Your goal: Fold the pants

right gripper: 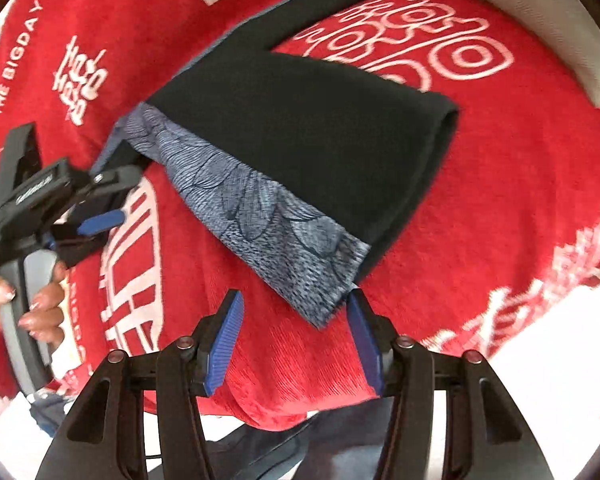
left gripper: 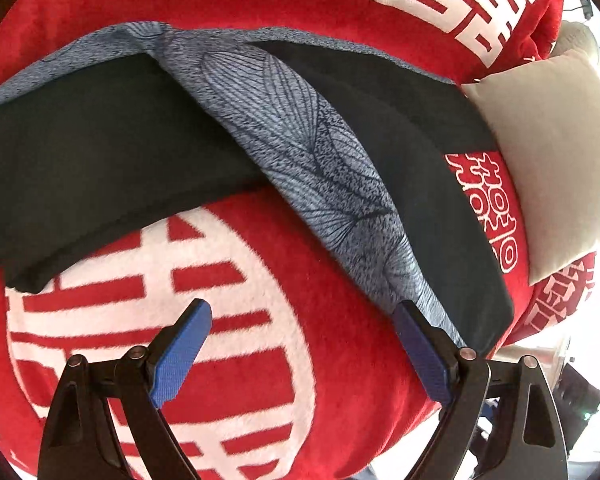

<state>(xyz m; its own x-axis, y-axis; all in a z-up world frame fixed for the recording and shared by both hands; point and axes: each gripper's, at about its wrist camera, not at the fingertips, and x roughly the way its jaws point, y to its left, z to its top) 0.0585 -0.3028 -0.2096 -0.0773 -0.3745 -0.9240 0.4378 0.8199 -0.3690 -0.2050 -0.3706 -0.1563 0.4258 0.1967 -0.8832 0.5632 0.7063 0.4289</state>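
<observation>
The pants [left gripper: 100, 152] are black with a blue-grey leaf-print band [left gripper: 300, 152]. They lie folded on a red blanket [left gripper: 340, 0] with white characters. In the left wrist view my left gripper [left gripper: 302, 310] is open, just in front of the band's near end, touching nothing. In the right wrist view the pants [right gripper: 308, 120] lie with the printed band [right gripper: 260, 216] along the near edge. My right gripper [right gripper: 296, 300] is open, its fingers on either side of the band's near corner. The left gripper [right gripper: 104, 196] shows at the left, open, at the band's far end.
A beige cushion [left gripper: 548, 160] lies to the right of the pants, also in the right wrist view [right gripper: 520, 8] at the top. A hand [right gripper: 40, 304] holds the left gripper's handle. The blanket's near edge [right gripper: 300, 408] drops off just below my right gripper.
</observation>
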